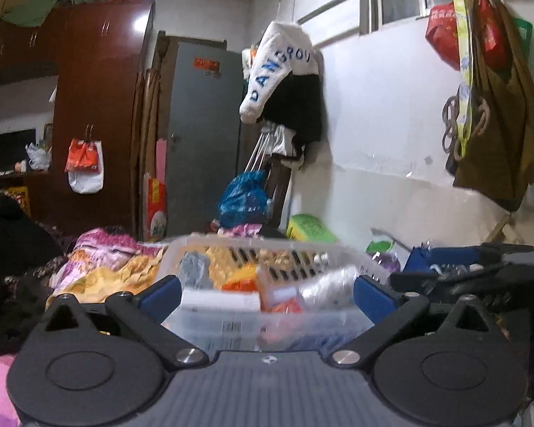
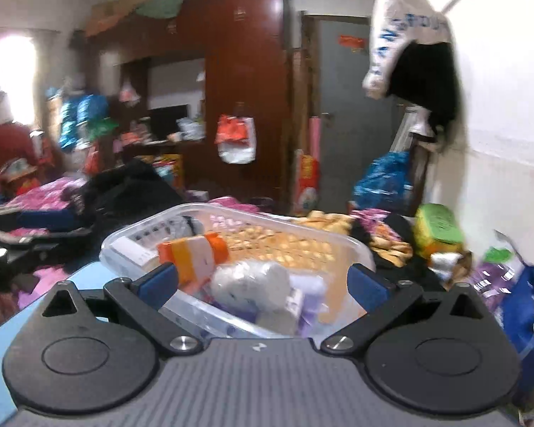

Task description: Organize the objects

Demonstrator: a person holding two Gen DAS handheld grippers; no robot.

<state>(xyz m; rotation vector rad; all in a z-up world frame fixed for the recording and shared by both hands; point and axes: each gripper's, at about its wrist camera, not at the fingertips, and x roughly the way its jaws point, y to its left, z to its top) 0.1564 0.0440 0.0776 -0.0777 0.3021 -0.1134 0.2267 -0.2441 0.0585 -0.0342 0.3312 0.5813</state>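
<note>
A clear plastic basket [image 1: 231, 243] sits on the bed just ahead of my left gripper [image 1: 267, 293], which is open and empty. It holds an orange-and-white box [image 1: 245, 277], a white flat box [image 1: 220, 300] and a clear-wrapped white bundle [image 1: 327, 290]. In the right wrist view the same basket [image 2: 131, 238] lies below my right gripper [image 2: 263, 283], also open and empty. There the orange-and-white box [image 2: 195, 256] and a white wrapped bundle [image 2: 252, 281] lie between the blue fingertips [image 2: 160, 281].
Patterned bedding [image 1: 103, 263] and dark clothes [image 2: 124, 192] surround the basket. A green box [image 1: 309, 227], a blue bag [image 1: 243, 195] and a blue item [image 2: 530, 306] lie near the white wall. A brown wardrobe [image 1: 99, 106] and grey door [image 1: 202, 135] stand behind.
</note>
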